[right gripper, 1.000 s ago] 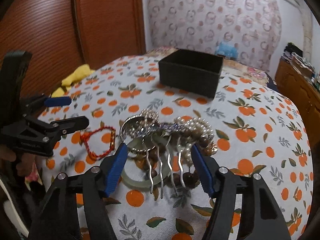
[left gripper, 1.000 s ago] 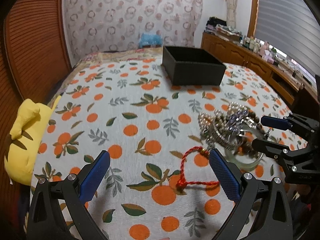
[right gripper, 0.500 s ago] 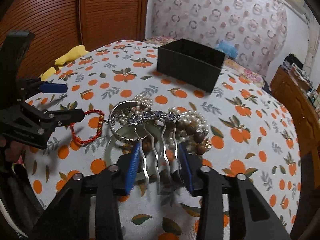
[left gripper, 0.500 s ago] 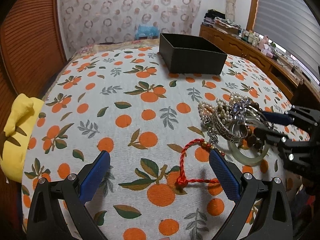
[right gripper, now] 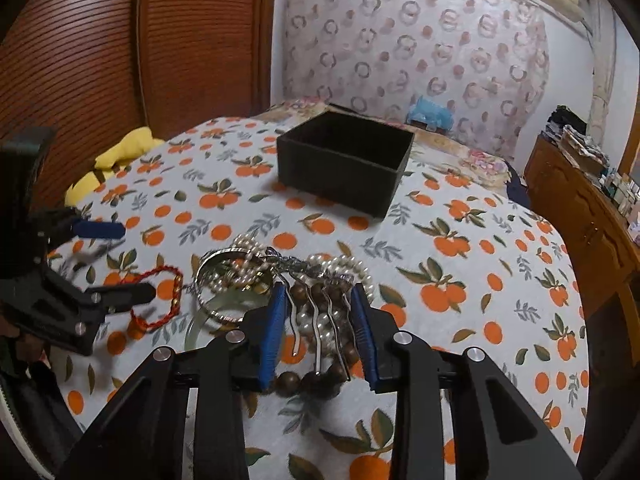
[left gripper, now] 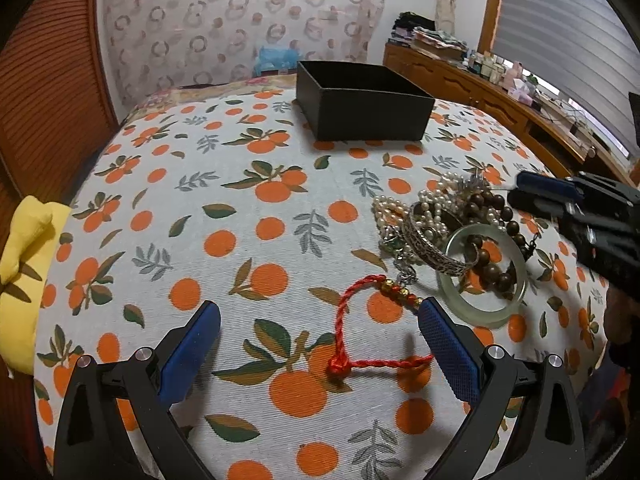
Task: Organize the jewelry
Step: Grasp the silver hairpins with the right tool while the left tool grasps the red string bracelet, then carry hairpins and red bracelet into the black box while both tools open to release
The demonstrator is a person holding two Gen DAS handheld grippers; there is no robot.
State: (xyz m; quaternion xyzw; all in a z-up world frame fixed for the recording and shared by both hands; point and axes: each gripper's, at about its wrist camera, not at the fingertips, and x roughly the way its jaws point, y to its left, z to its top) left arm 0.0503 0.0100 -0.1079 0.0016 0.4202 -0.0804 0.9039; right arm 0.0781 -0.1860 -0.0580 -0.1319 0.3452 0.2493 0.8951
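my left claw (left gripper: 318, 330) sits low in the frame of its own view, jaws spread wide, with nothing between the blue pads (left gripper: 448, 350). the red cord bracelet (left gripper: 362, 326) lies on the orange-print cloth (left gripper: 224, 200) between those pads, its knot near the middle and its gold beads up by the right pad's tip; whether the pad touches it i cannot tell.

to the right of centre in that view sits the jewelry pile (left gripper: 452, 232): pearl strands (left gripper: 434, 200), a silver bangle (left gripper: 430, 246), dark wooden beads (left gripper: 490, 210) and a pale green jade bangle (left gripper: 482, 276), all tangled and overlapping. the black box (left gripper: 362, 106) stands open at top centre, well apart from the pile. a yellow plush toy (left gripper: 22, 264) hangs at the left edge of the cloth.

my right claw (right gripper: 320, 330) is drawn narrow around the wavy prongs of a silver hair comb (right gripper: 318, 312), which run down between its blue pads (right gripper: 270, 332); the comb's decorated top lies over the pearls and beads in the middle of the frame. whether the pads actually press on the outer prongs i cannot tell. in this view the red cord bracelet (right gripper: 158, 298) is at the left, beside the left claw (right gripper: 120, 262), and the black box (right gripper: 346, 160) is above centre.
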